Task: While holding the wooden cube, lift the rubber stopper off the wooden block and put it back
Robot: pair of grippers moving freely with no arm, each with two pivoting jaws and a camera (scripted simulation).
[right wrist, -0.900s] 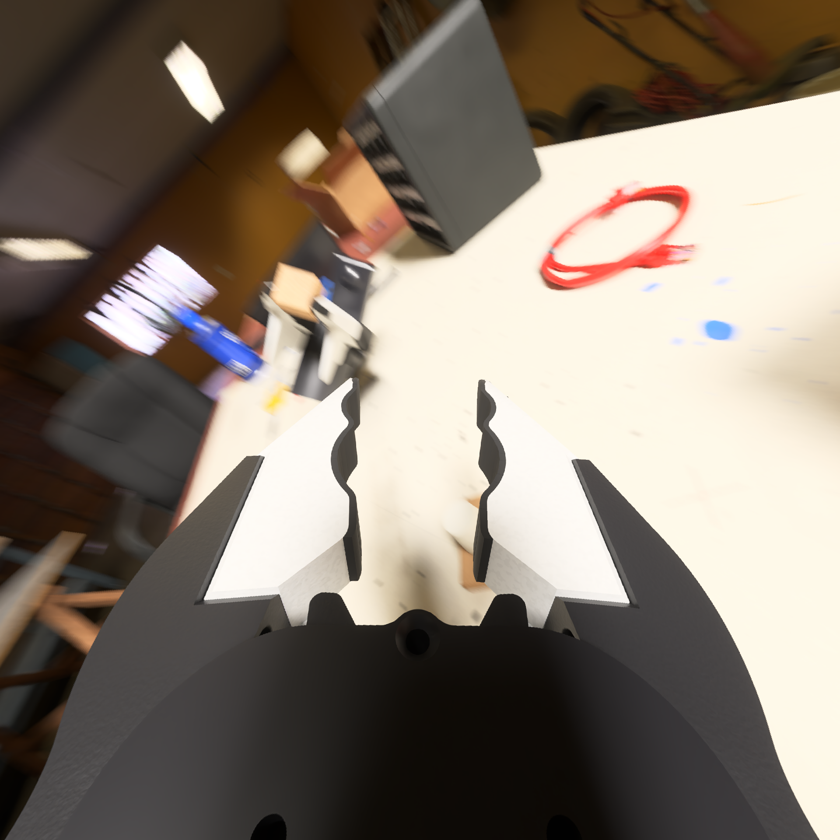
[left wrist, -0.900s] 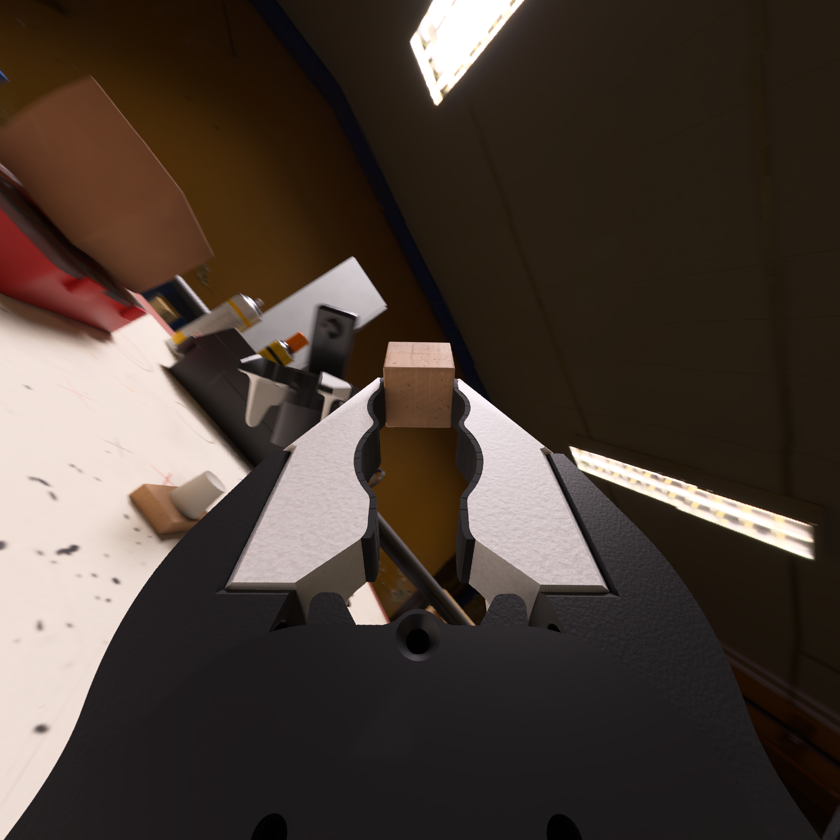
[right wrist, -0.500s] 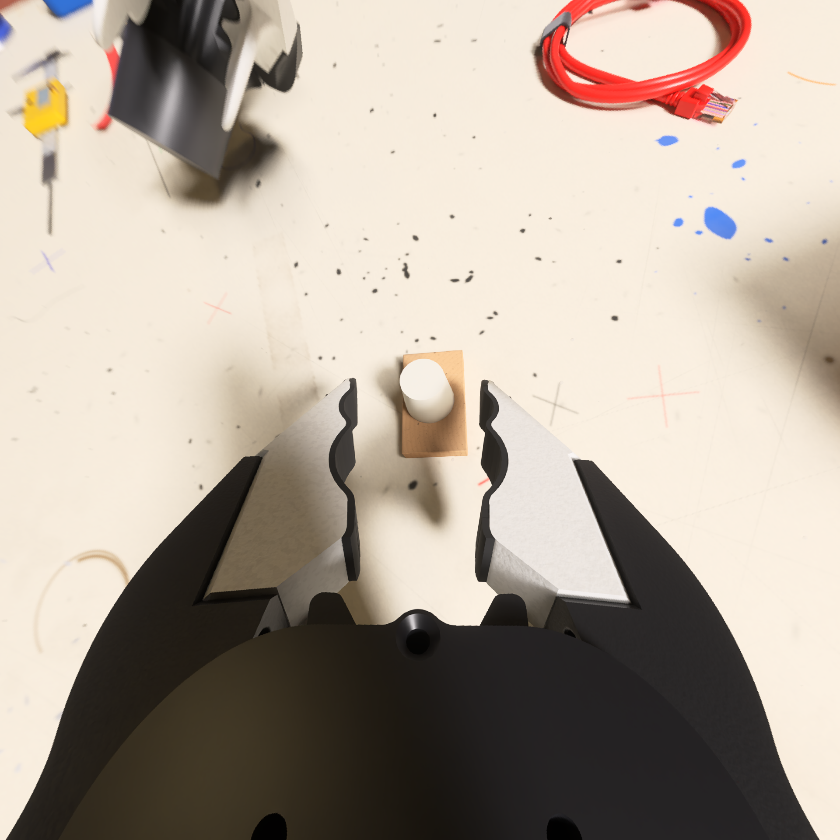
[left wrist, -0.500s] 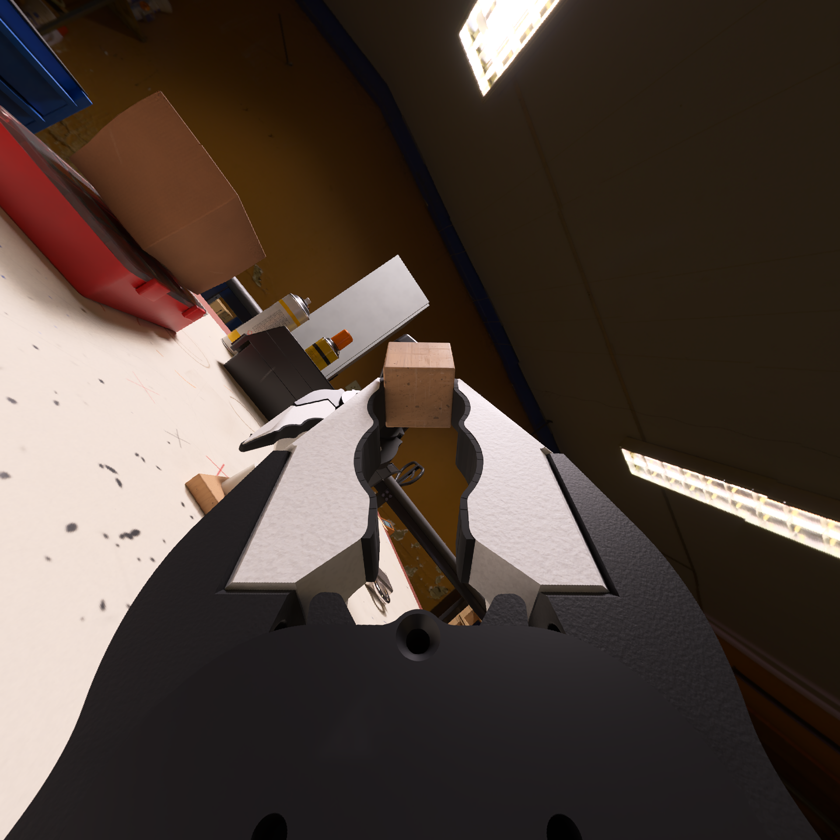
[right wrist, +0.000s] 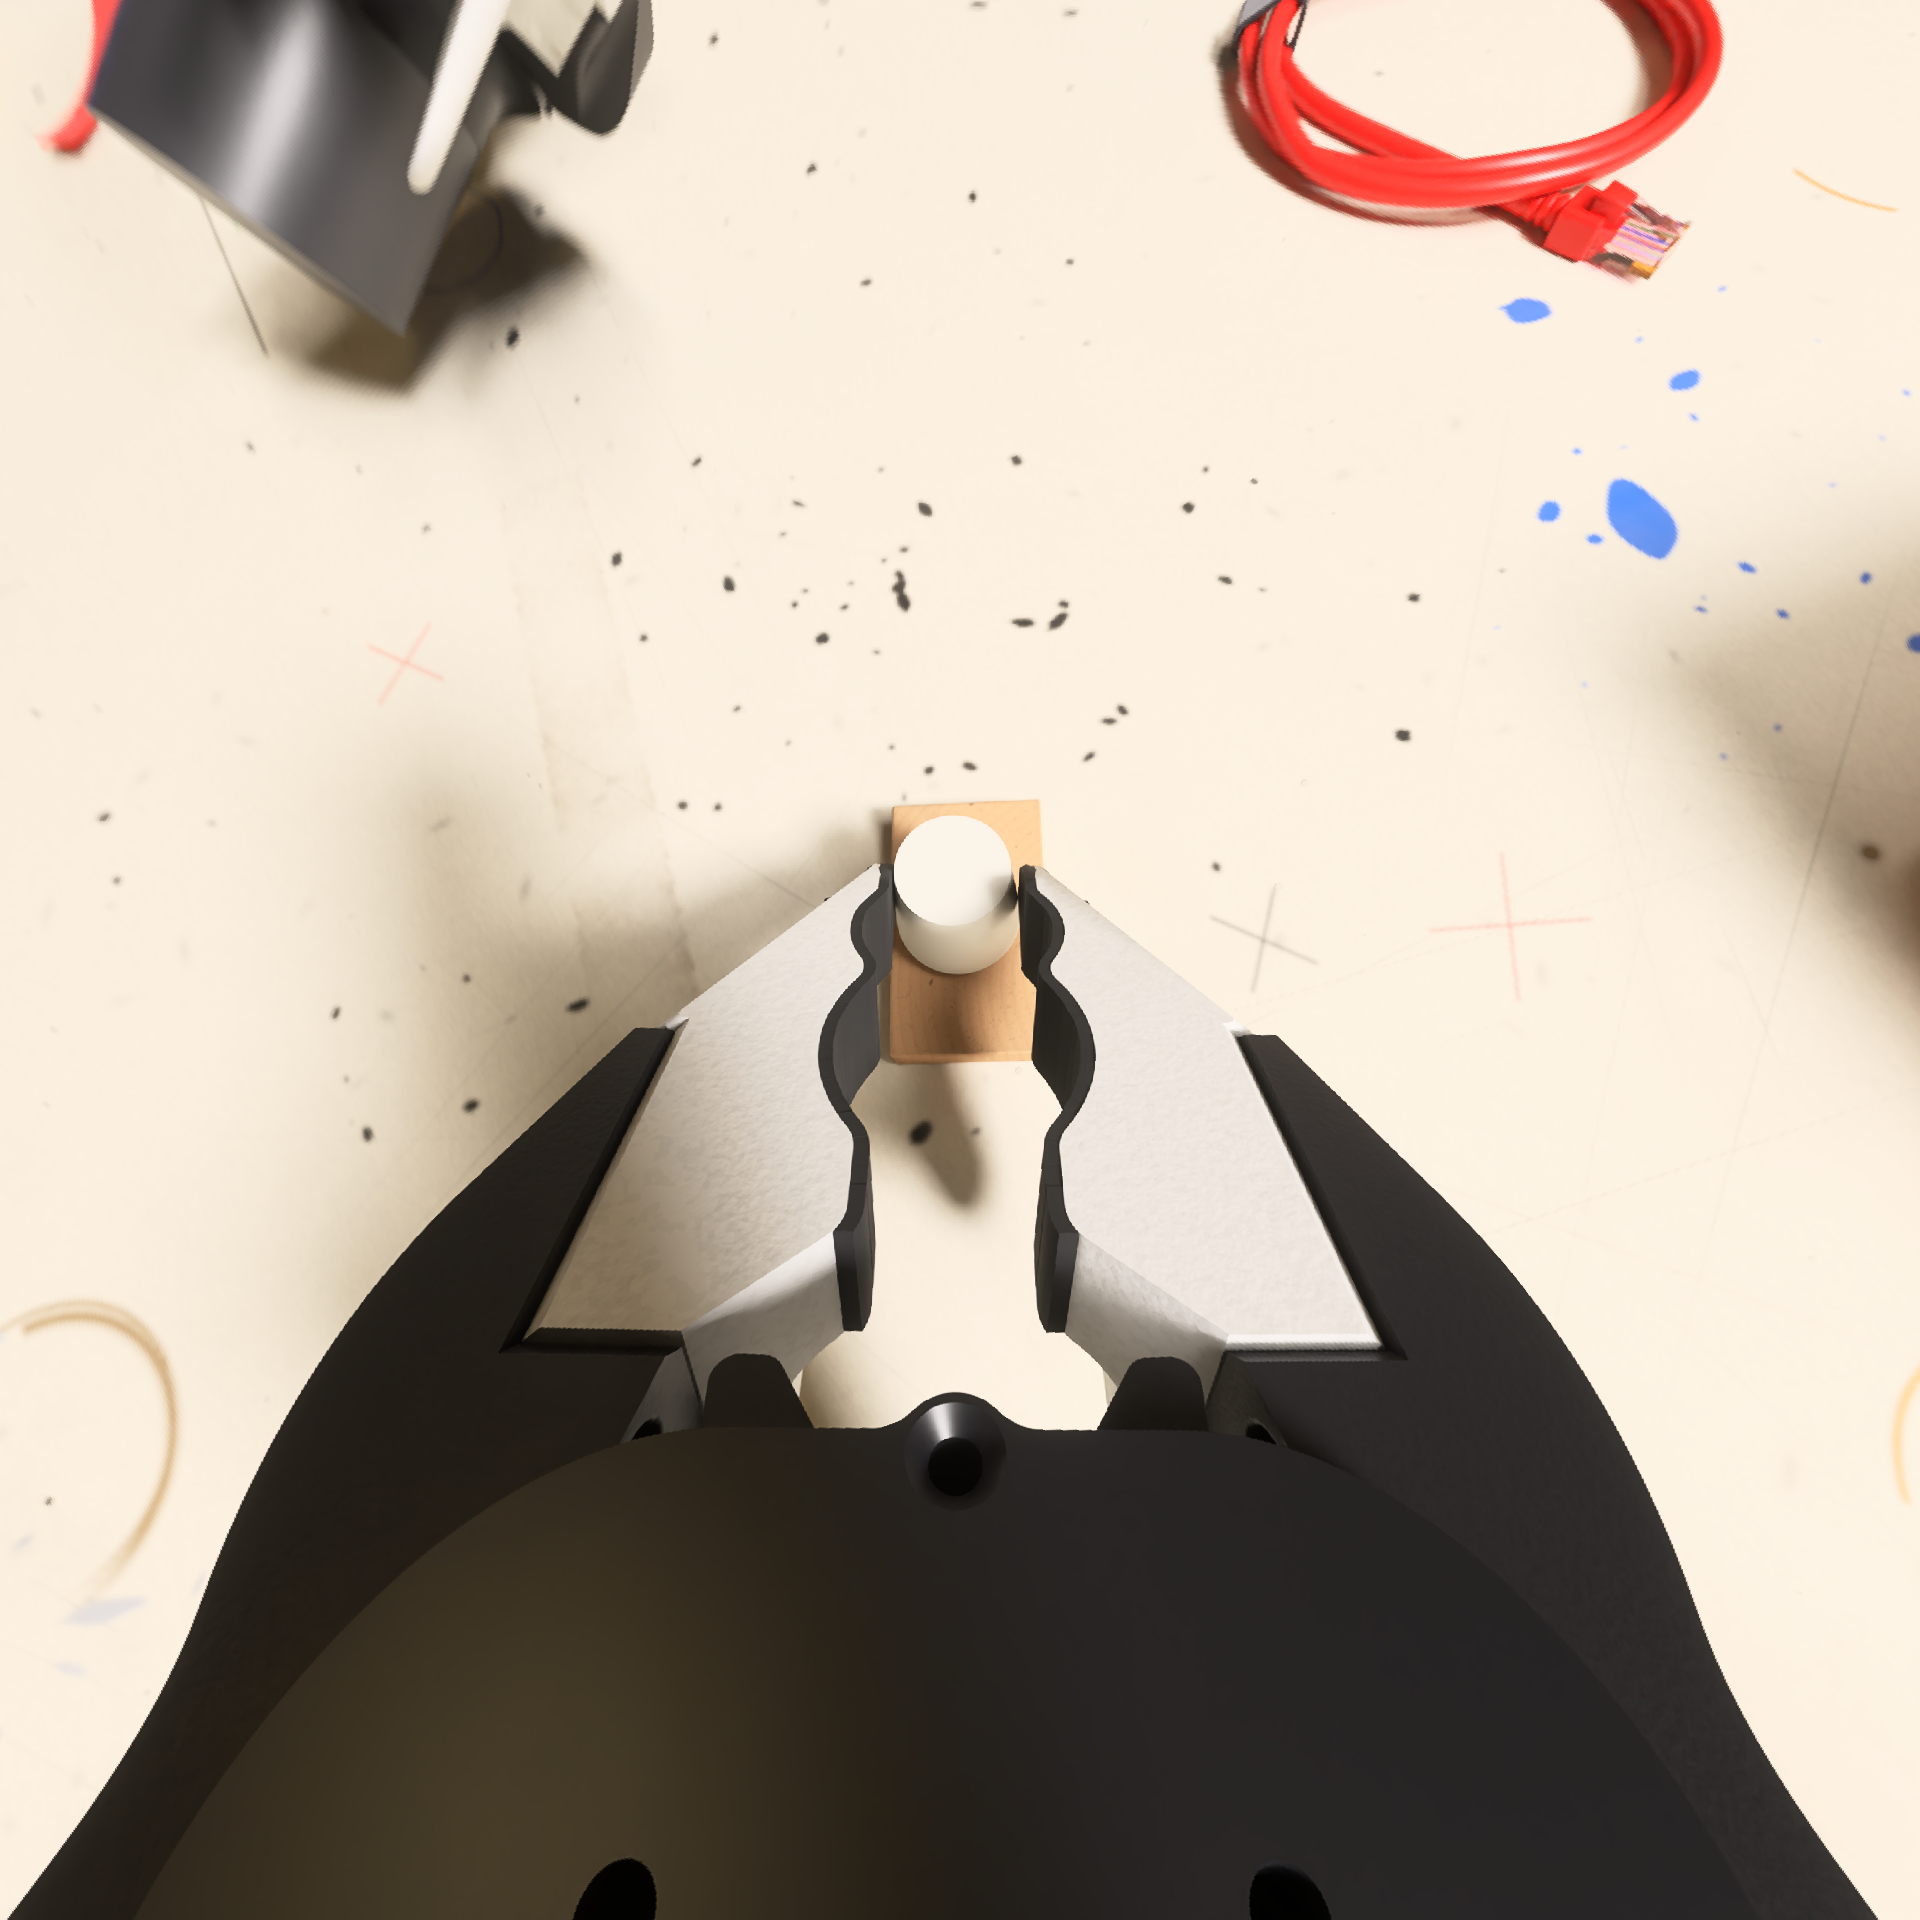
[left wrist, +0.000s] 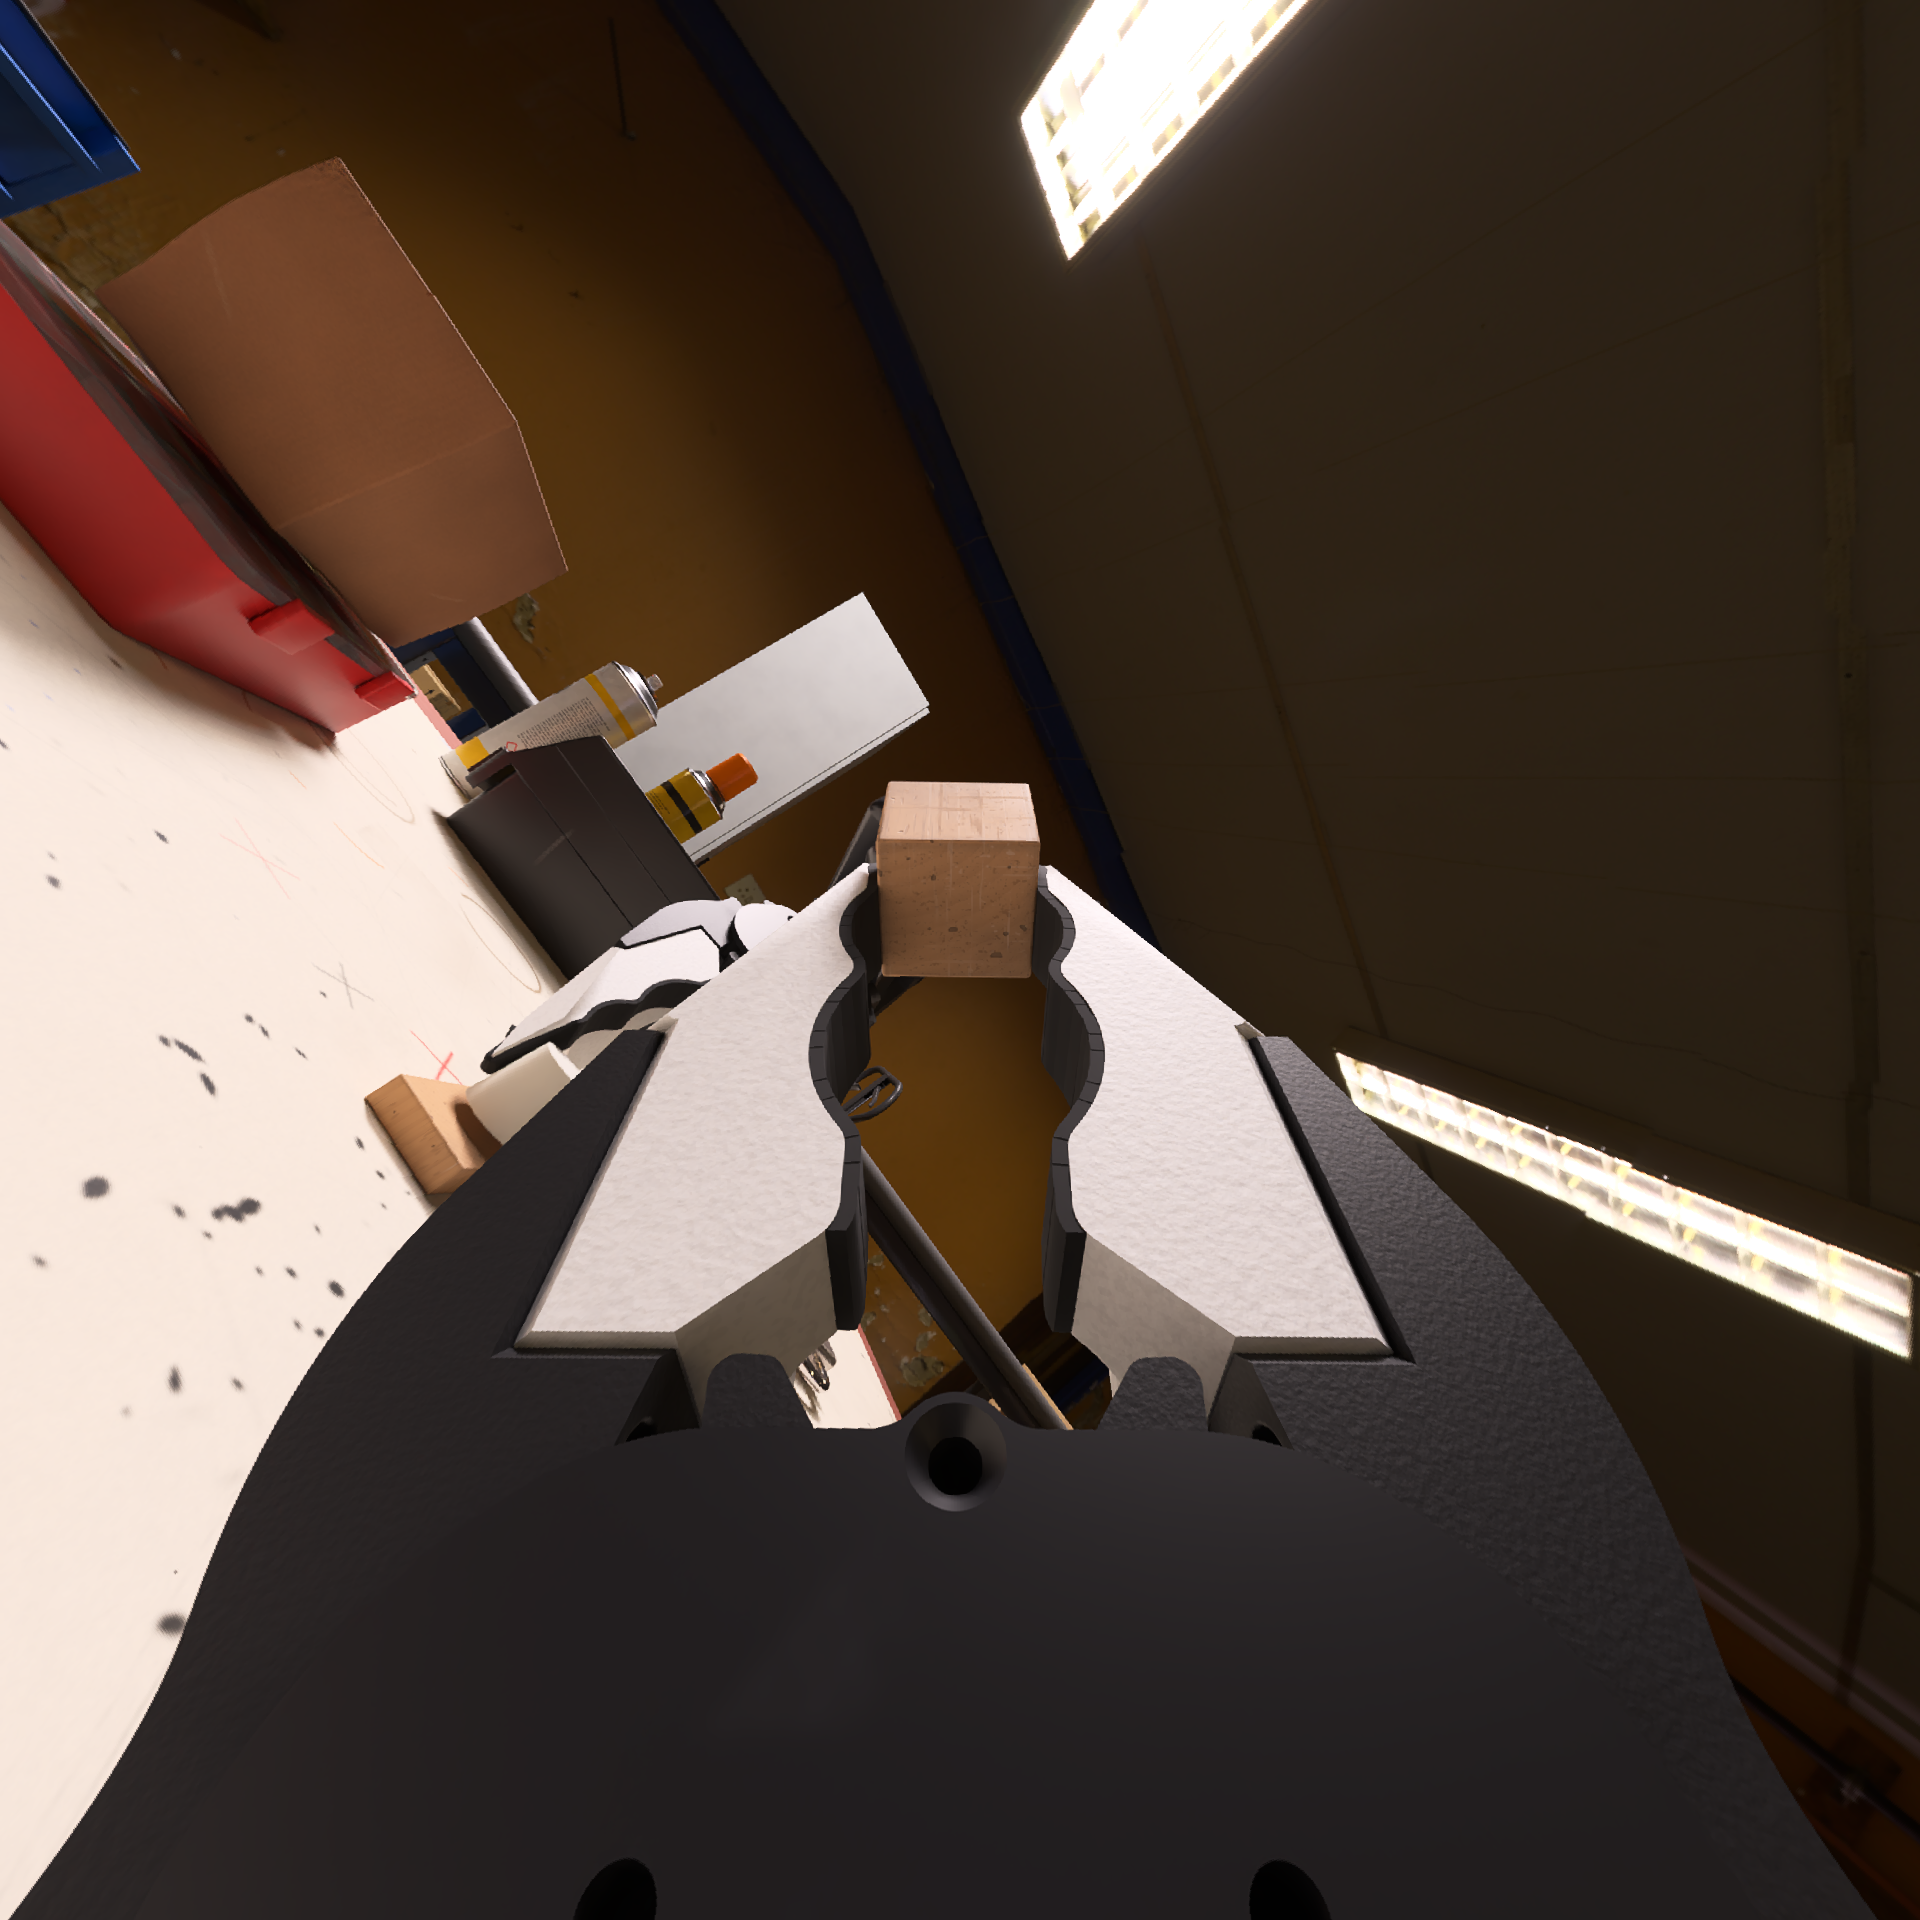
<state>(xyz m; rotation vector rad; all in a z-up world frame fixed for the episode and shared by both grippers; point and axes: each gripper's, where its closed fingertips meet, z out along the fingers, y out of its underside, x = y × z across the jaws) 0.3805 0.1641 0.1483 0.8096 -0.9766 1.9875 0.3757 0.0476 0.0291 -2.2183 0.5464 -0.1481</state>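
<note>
Standing upright on the wooden block (right wrist: 961, 1013), the rubber stopper (right wrist: 954, 894) is a smooth, off-white cylinder with a flat round top; the block under it is a thin, matte tan slab lying flat on the cream table (right wrist: 1351, 727), which is speckled with black flecks and blue paint spots. Your right gripper (right wrist: 954, 881) has its textured white fingers (right wrist: 758, 1091) closed in on the stopper, dark wavy inner pads touching it on both sides near the tips. You cannot tell whether the stopper has left the block.

Your left gripper (left wrist: 957, 883) is clamped on the wooden cube (left wrist: 957, 894), a pale, square-edged piece with faint grain, pinched at the very tips and held well above the table. In that view, block and stopper show partly at the table's edge under the right gripper's fingers.

Farther out lie a coiled red cable (right wrist: 1475, 125), a red toolbox (left wrist: 156, 561), a brown cardboard box (left wrist: 332, 405) and two spray cans (left wrist: 582, 712).
</note>
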